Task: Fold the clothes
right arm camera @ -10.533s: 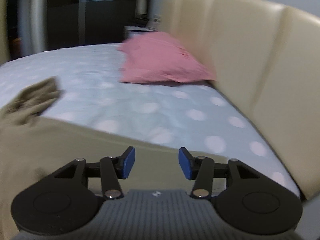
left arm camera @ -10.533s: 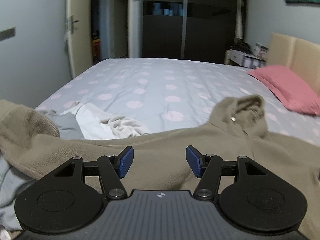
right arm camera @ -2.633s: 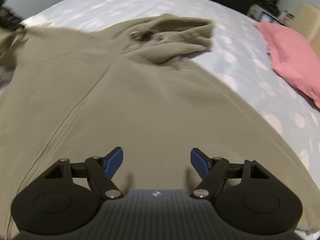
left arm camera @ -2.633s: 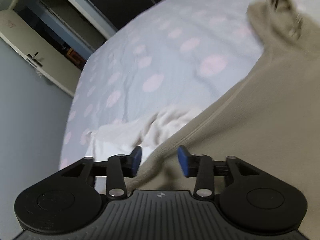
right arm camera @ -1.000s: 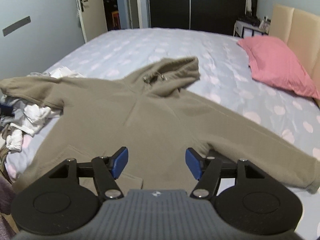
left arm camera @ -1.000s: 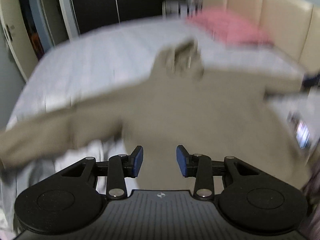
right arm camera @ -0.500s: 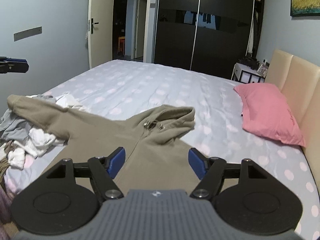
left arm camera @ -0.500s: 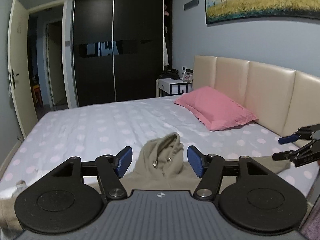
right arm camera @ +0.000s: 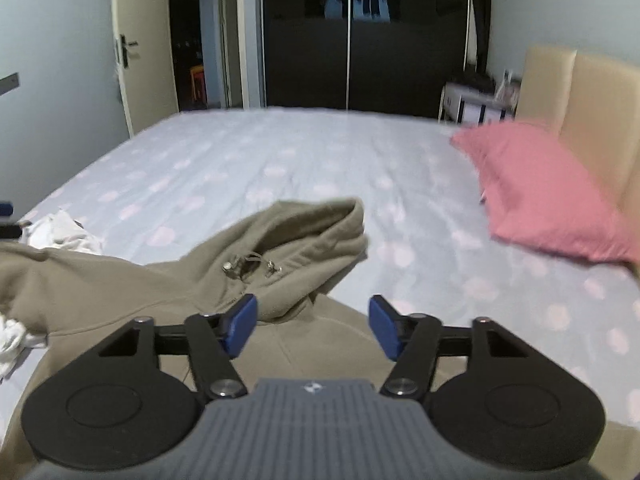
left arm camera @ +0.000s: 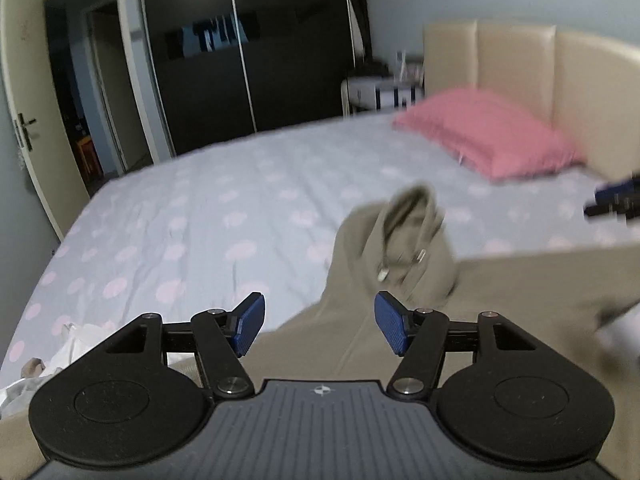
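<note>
An olive hoodie [left arm camera: 500,280] lies face up on the dotted bedsheet [left arm camera: 200,220], its hood [left arm camera: 404,236] toward the far side. My left gripper [left arm camera: 320,325] hovers open over the hoodie's chest, nothing between its blue pads. The right wrist view shows the same hoodie [right arm camera: 120,280] with its hood [right arm camera: 304,232] and drawstring tips just ahead. My right gripper [right arm camera: 312,325] hangs over the chest below the hood; its jaws are closing with only air between them. The hoodie's lower half is hidden under both grippers.
A pink pillow [right arm camera: 552,192] lies at the right by the beige headboard [left arm camera: 520,64]. White crumpled clothes [right arm camera: 60,232] sit at the bed's left edge. A dark wardrobe [right arm camera: 360,40], a nightstand [left arm camera: 380,92] and an open door [right arm camera: 140,48] stand beyond the bed.
Both cameras have swung and tipped down toward the bed, so the hood looks nearer. Left jaws stand wider than a second ago; right jaws are slightly narrower than half a second ago.
</note>
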